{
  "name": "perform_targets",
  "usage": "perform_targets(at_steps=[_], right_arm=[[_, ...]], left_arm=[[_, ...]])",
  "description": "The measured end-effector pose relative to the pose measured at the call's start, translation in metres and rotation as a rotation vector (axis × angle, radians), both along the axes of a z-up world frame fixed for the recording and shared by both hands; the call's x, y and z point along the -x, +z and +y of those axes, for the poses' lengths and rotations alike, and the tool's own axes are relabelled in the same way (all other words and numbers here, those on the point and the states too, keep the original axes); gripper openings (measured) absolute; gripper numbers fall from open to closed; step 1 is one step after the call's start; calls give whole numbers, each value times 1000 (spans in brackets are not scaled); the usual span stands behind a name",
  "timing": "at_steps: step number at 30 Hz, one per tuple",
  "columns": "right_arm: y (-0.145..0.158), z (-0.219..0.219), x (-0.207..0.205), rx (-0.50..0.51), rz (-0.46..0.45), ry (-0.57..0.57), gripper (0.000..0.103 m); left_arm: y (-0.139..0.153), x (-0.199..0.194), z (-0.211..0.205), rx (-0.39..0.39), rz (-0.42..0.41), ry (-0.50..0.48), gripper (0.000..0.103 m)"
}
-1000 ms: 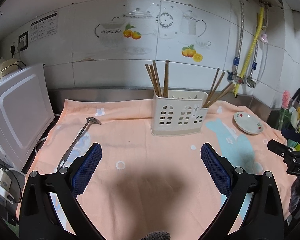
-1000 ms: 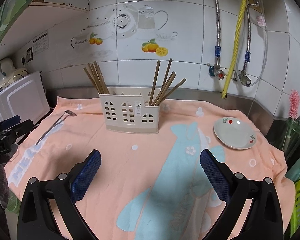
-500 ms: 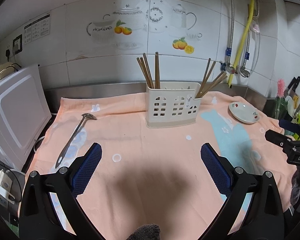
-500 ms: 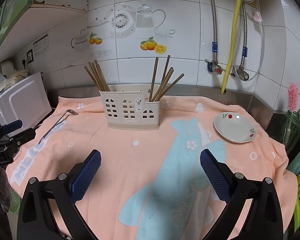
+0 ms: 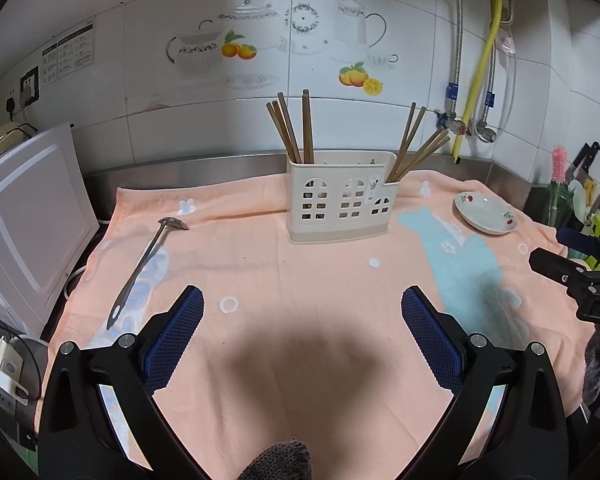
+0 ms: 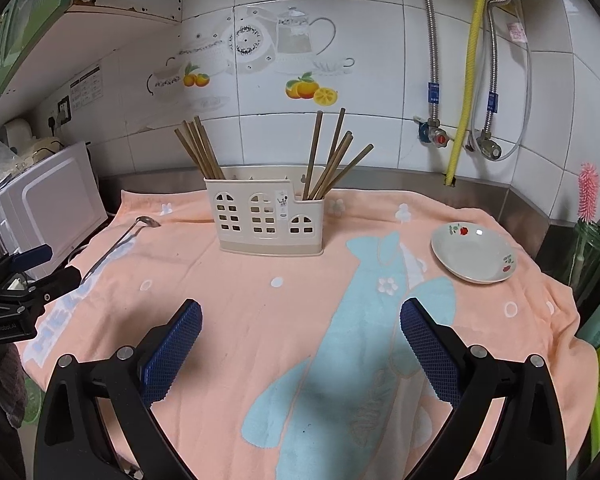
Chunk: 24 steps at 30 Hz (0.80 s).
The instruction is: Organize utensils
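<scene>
A cream utensil holder [image 5: 342, 198] [image 6: 266, 218] stands upright on the peach towel near the back wall. Wooden chopsticks [image 5: 294, 126] [image 6: 200, 148] lean in its left end and more chopsticks [image 5: 418, 144] [image 6: 332, 156] in its right end. A metal slotted ladle [image 5: 146, 264] [image 6: 118, 242] lies flat on the towel, left of the holder. My left gripper [image 5: 302, 334] is open and holds nothing, hovering over the towel's front middle. My right gripper [image 6: 300, 344] is open too, with nothing between its fingers, above the blue fish print.
A small white saucer [image 5: 486, 218] [image 6: 474, 252] with red fruit prints sits at the right. A white appliance [image 5: 24, 216] [image 6: 48, 204] stands at the left edge. Tiled wall with pipes [image 6: 466, 68] behind; knives and a pink brush [image 5: 558, 164] at far right.
Both grippers have pulled back and slightly up from the holder, so it looks smaller and farther. The left view has shifted so the holder sits more to centre. Nothing on the towel moved.
</scene>
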State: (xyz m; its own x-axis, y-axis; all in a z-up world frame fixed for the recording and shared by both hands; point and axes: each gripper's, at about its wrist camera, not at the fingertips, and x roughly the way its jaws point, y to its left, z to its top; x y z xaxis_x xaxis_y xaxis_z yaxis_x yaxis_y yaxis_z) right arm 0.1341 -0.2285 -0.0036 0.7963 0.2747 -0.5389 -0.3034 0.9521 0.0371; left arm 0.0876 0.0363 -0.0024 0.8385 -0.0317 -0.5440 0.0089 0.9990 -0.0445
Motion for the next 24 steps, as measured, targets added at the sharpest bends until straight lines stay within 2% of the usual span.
perform_targets(at_steps=[24], right_arm=[[-4,6,1,7,8,22,96]], left_arm=[[-3,-1,-9,-11,14,-13,98]])
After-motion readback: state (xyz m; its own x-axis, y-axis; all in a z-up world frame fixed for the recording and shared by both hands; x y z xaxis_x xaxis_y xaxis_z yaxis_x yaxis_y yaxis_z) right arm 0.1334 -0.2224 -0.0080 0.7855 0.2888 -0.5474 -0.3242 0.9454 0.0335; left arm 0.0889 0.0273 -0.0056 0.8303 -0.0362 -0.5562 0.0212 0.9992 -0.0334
